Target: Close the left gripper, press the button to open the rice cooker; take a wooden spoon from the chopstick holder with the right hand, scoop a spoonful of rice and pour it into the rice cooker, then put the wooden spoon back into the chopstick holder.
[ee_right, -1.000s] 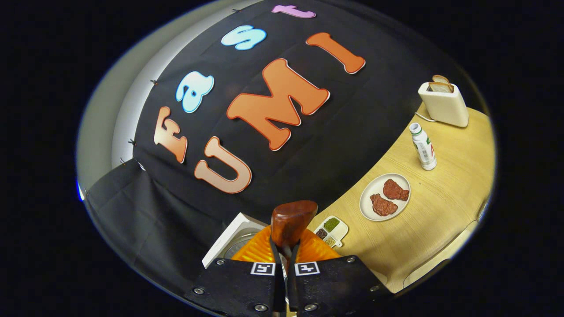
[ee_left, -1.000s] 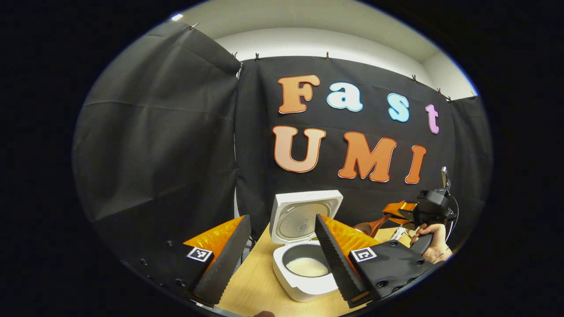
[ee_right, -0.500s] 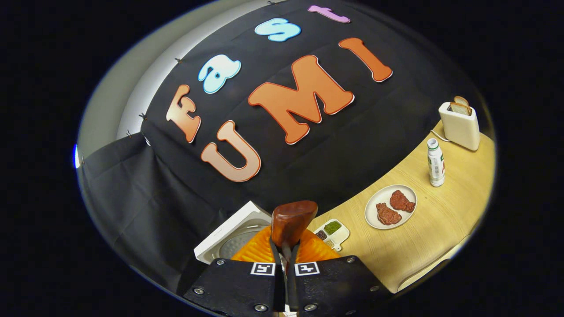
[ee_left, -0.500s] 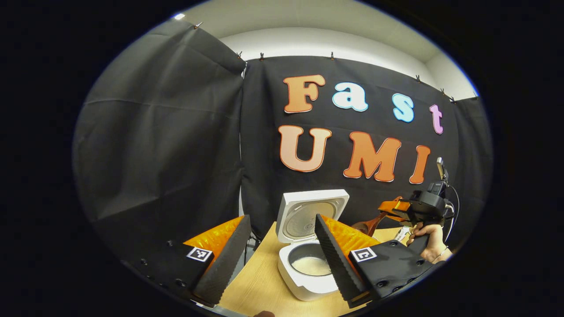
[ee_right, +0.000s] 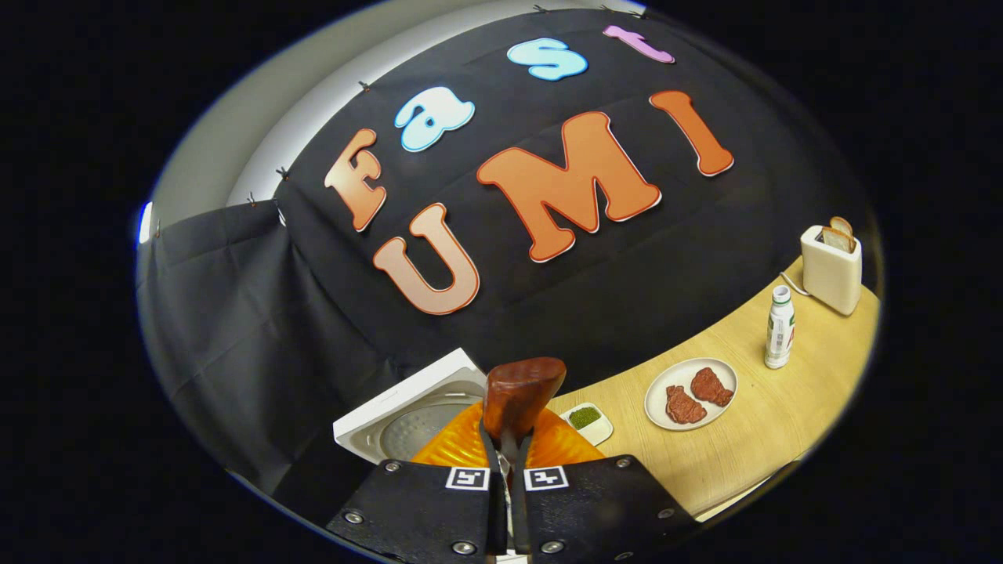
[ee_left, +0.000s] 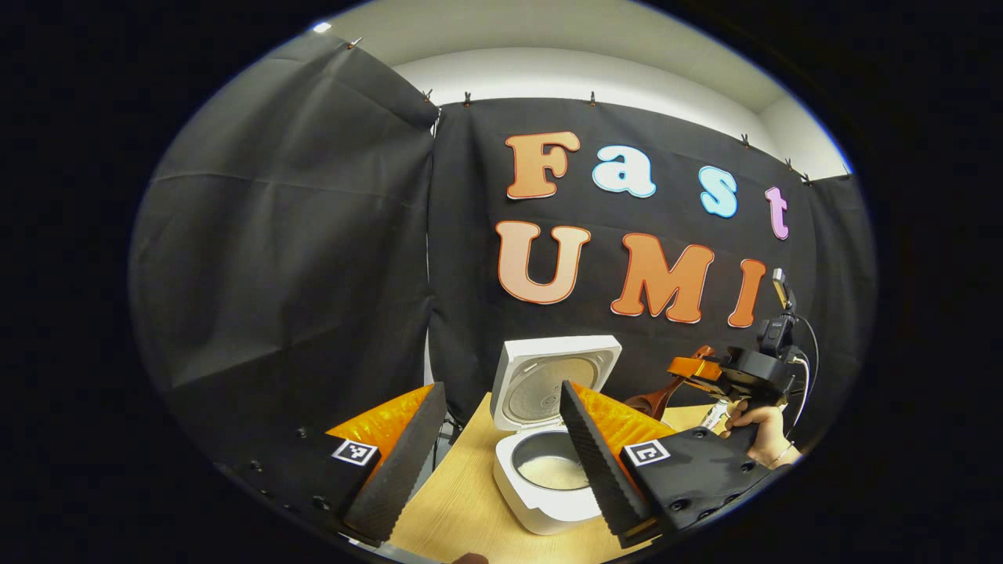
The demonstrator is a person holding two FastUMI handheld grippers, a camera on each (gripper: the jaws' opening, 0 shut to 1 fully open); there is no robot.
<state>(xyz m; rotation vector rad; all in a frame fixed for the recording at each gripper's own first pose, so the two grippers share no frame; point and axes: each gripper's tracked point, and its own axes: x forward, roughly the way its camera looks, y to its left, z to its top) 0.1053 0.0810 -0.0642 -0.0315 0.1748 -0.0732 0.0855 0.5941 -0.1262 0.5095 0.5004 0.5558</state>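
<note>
The white rice cooker (ee_left: 541, 501) stands on the wooden table with its lid (ee_left: 548, 376) up, and white rice (ee_left: 552, 470) lies in its pot. My left gripper (ee_left: 500, 387) hangs open in front of it, holding nothing, the cooker showing between its fingers. To the cooker's right and higher up, a hand (ee_left: 756, 439) holds my right gripper (ee_left: 697, 368), and the wooden spoon (ee_left: 654, 401) slants down from it toward the cooker. In the right gripper view my right gripper (ee_right: 508, 439) is shut on the wooden spoon (ee_right: 521, 392), whose brown bowl sticks up past the fingertips. The cooker's lid (ee_right: 407, 407) shows below left.
On the table (ee_right: 752, 439) to the right are a small divided dish (ee_right: 588, 419) of grains, a white plate (ee_right: 655, 395) with two pieces of meat, a white bottle (ee_right: 779, 327) and a toaster (ee_right: 831, 270) with bread. Black cloth walls close off the back and left.
My right gripper with the spoon has risen and turned, so the table items have slid right and lower in its view. The left gripper has shifted slightly left and stays open.
</note>
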